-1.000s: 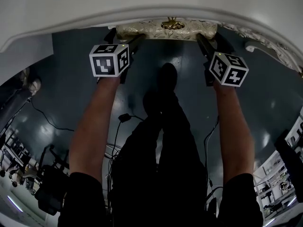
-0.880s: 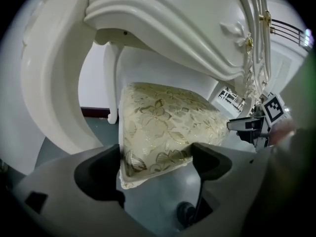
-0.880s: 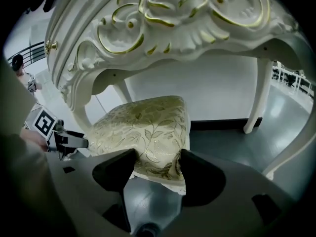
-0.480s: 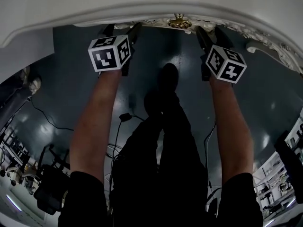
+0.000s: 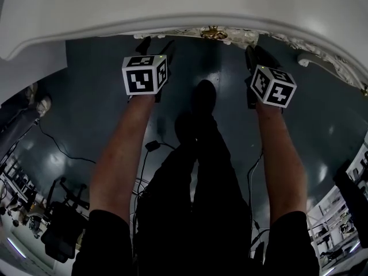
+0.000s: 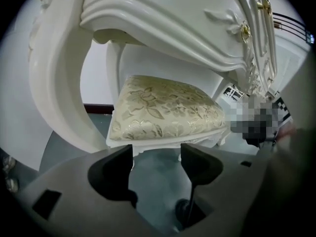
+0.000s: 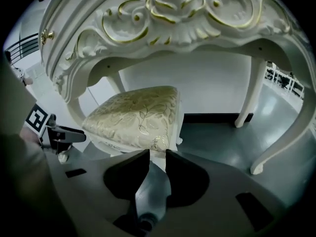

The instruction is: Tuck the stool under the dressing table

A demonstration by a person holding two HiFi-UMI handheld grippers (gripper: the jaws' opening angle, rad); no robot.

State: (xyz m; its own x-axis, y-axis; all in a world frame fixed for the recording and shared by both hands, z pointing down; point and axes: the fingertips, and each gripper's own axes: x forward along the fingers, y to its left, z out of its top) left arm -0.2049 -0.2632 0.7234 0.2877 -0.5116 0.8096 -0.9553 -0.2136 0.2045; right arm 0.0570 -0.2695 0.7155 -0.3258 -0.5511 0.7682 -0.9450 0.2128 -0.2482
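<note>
Sliding looks finished: stool (image 6: 163, 112) sits beneath dressing table (image 6: 163, 19), mid-frame in both gripper views. Seat edge, plain at top of head view a second ago, now nearly hidden. Left gripper (image 6: 155, 152) half open, right gripper (image 7: 157, 156) narrow; both just closing on nothing, clear of stool.

In the head view the dressing table (image 5: 172, 4) hides the seat of the stool (image 6: 163, 110), and its top runs off the upper edge. Both gripper views hide the stool's lower legs. Clutter (image 5: 34, 211) at the edges of the floor (image 5: 86, 114) is too small to tell.
</note>
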